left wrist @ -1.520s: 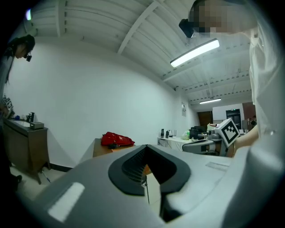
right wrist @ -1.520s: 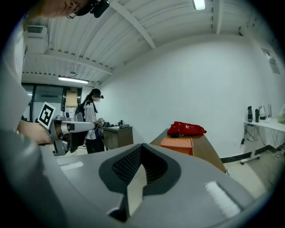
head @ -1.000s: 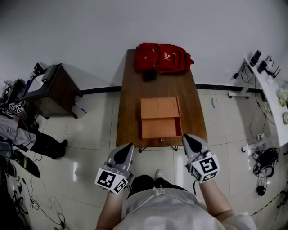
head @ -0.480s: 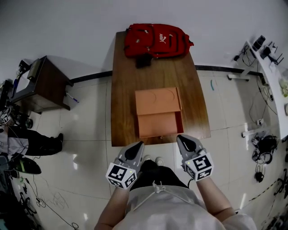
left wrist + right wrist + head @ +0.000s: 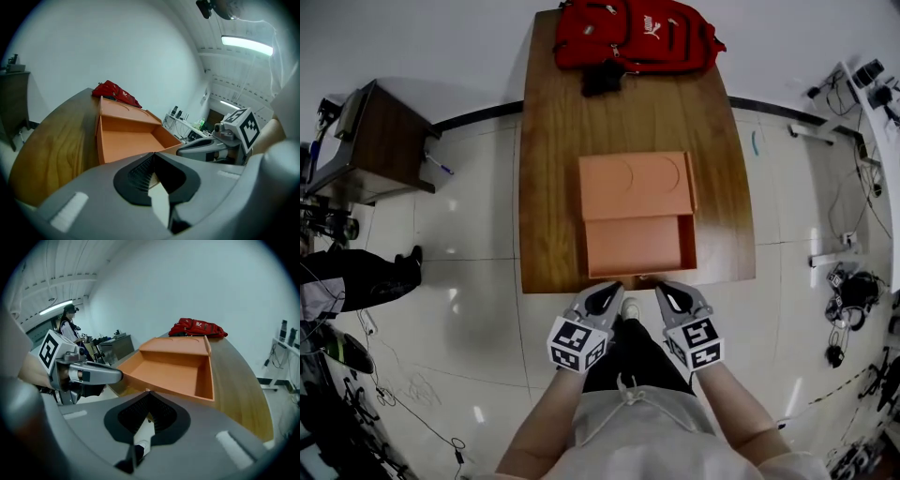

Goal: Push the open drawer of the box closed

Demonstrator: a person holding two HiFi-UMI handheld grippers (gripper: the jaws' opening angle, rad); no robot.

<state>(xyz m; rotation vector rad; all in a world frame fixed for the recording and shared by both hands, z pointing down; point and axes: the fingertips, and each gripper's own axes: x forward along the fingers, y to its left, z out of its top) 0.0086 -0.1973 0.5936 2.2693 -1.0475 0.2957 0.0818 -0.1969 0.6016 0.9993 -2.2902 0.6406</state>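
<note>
Orange cardboard fills the middle of the wooden table [image 5: 548, 187], where the box [image 5: 636, 185] sits with its drawer [image 5: 636, 248] pulled fully out from the near side of the box, empty and gaping toward the person. The left gripper [image 5: 602, 298] and the right gripper [image 5: 672, 298] are level with each other just in front of the box, at the drawer's front panel. Each has its jaws pressed together with nothing held between them, ready to serve as blunt pushers. Whether the tips already touch the panel is hard to say from the head view, where they overlap its edge.

A red backpack [image 5: 637, 33] lies on the far side of the box, well apart from it.

The push looks about to begin, with the drawer not yet moved in at all. The chief risk is that the whole box slides away across the smooth wood instead of taking the drawer in, since nothing braces its far side. A second risk is uneven pressure: if one gripper leads the other, the light drawer could twist in its sleeve and jam partway. The front panel is also low, so tips that ride high could slip over its rim into the drawer and crush the thin wall instead of driving it home.
</note>
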